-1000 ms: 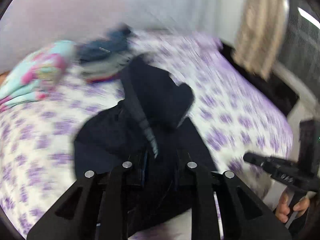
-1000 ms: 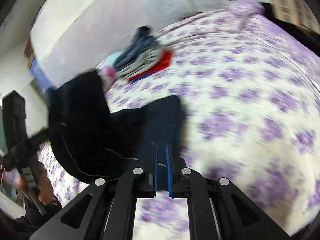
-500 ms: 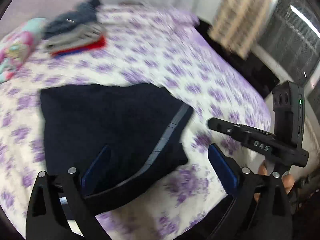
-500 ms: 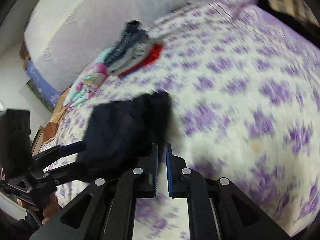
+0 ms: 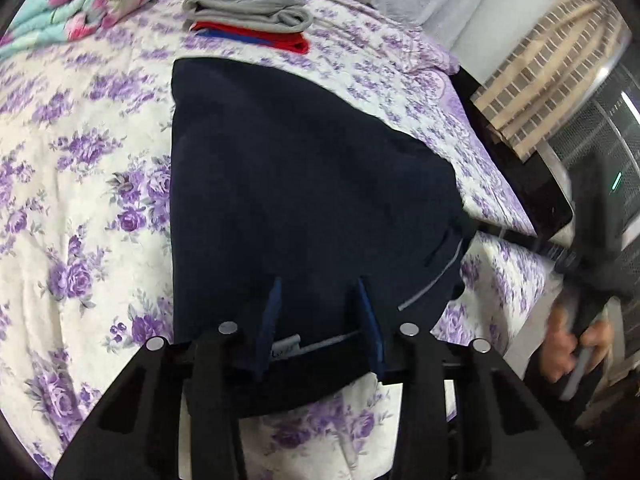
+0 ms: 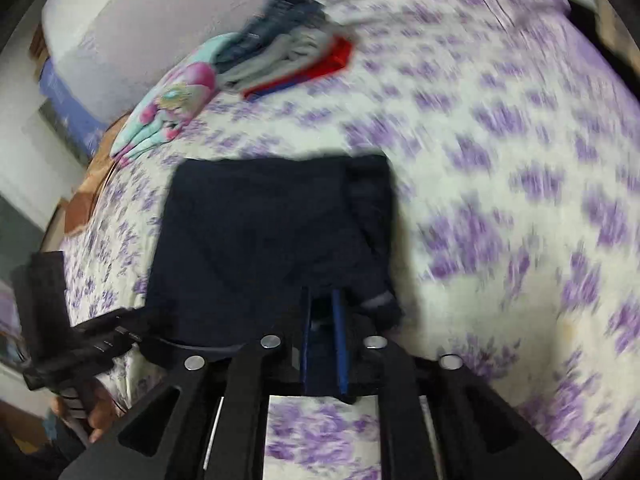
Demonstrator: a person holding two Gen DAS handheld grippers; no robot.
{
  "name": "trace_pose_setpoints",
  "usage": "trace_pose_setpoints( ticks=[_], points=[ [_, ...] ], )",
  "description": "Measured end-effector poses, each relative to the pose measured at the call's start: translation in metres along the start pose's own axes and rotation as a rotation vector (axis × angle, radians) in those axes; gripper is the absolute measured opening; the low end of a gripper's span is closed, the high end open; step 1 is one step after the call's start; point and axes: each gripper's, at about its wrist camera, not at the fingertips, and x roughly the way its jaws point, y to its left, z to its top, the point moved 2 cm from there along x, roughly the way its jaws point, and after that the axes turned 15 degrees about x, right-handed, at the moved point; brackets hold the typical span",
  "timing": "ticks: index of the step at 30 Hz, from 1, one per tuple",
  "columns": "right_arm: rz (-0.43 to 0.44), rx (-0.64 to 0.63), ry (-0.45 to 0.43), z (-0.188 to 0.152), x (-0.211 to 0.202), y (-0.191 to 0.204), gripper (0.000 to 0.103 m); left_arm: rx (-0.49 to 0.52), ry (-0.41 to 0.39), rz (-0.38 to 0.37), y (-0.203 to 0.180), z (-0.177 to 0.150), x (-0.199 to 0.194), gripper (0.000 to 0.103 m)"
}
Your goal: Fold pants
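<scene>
The dark navy pants (image 5: 304, 184) lie folded flat on the floral bed; they also show in the right wrist view (image 6: 260, 236). My left gripper (image 5: 318, 284) sits over the near edge of the pants, jaws partly open, with cloth between the blue pads. My right gripper (image 6: 322, 294) is at the near right corner of the pants, its jaws a narrow gap apart with dark cloth between them. The right gripper shows blurred at the right of the left wrist view (image 5: 588, 264). The left gripper shows at the lower left of the right wrist view (image 6: 76, 344).
A stack of folded clothes (image 5: 252, 4) in blue, grey and red sits at the far side of the bed, also in the right wrist view (image 6: 288, 56). A colourful pillow (image 5: 84, 4) lies left of it. The bed edge and dark furniture (image 5: 532, 200) are at right.
The pants were lifted and bunched a second ago; they now lie spread flat on the bed. My left gripper opened wide, then narrowed over the near edge. My right gripper opened slightly.
</scene>
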Motion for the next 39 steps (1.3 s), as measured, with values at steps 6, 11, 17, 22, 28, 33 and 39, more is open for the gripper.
trace_pose_setpoints(
  ticks=[6, 11, 17, 22, 28, 33, 39],
  points=[
    [0.141, -0.220, 0.162, 0.037, 0.049, 0.124, 0.035, 0.041, -0.017, 0.002, -0.007, -0.010, 0.001, 0.037],
    [0.008, -0.286, 0.309, 0.059, 0.145, 0.193, 0.012, 0.036, -0.020, -0.028, -0.003, -0.012, 0.000, 0.037],
    [-0.225, -0.265, 0.316, 0.069, 0.225, 0.179, 0.000, 0.050, -0.019, -0.038, 0.006, -0.014, 0.004, 0.037],
    [-0.186, -0.293, 0.275, 0.066, 0.190, 0.187, 0.007, 0.045, -0.007, -0.079, 0.010, -0.011, -0.009, 0.039],
    [0.029, -0.175, 0.040, 0.071, 0.054, 0.136, 0.088, -0.069, -0.137, 0.032, 0.051, 0.001, -0.071, 0.087],
    [0.052, -0.080, 0.013, 0.039, 0.002, 0.057, 0.089, -0.239, -0.020, -0.064, 0.088, 0.004, -0.039, 0.087],
    [-0.010, 0.074, -0.026, -0.010, -0.024, -0.026, 0.089, -0.318, 0.092, -0.221, 0.095, 0.004, 0.021, 0.092]
  ],
)
